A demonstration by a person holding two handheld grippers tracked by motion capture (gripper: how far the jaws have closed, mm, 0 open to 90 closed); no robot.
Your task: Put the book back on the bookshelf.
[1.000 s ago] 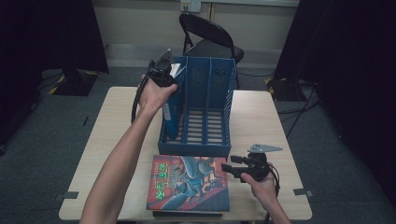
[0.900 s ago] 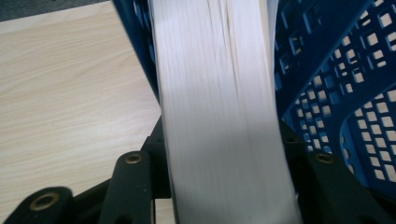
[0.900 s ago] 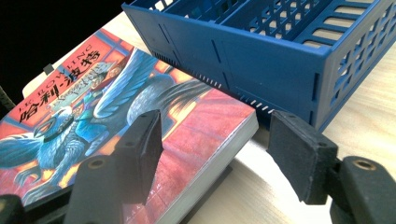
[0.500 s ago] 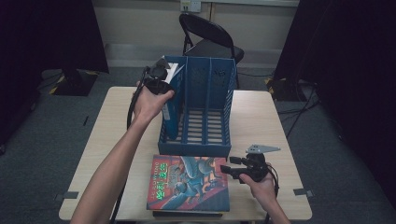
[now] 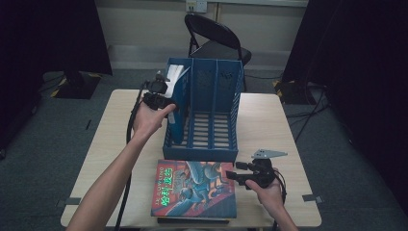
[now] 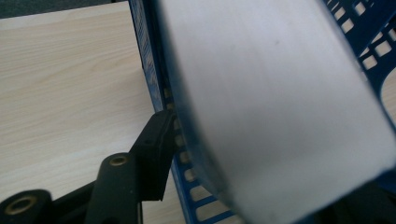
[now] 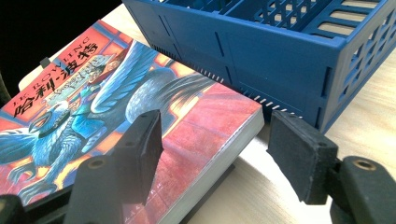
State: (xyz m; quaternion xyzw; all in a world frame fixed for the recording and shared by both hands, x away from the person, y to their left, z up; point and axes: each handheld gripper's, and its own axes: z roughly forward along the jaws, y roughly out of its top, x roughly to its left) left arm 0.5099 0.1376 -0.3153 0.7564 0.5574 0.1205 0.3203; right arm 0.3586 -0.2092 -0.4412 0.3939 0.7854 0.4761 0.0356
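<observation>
A blue three-slot file rack (image 5: 211, 150) stands mid-table. A book with a blue cover and white page edges (image 5: 176, 91) stands tilted in its left slot. My left gripper (image 5: 168, 98) is at that book's top. Its jaws have just been opening, with the page block (image 6: 280, 93) between them and one finger (image 6: 149, 156) just off the cover; the other finger is hidden. A red and blue picture-cover book (image 5: 195, 190) lies flat at the front. My right gripper (image 5: 235, 170) stands open astride its right edge (image 7: 233, 135), not touching it.
The pale wooden table (image 5: 269, 120) has bare room right and left of the rack. Something dark and flat (image 5: 192, 221) lies under the flat book. A black folding chair (image 5: 216, 41) stands behind the table. A cable trails from my left hand.
My left hand has come down and toward the table's left with the blue book, which now sits lower in the left slot. The right hand has kept still.
</observation>
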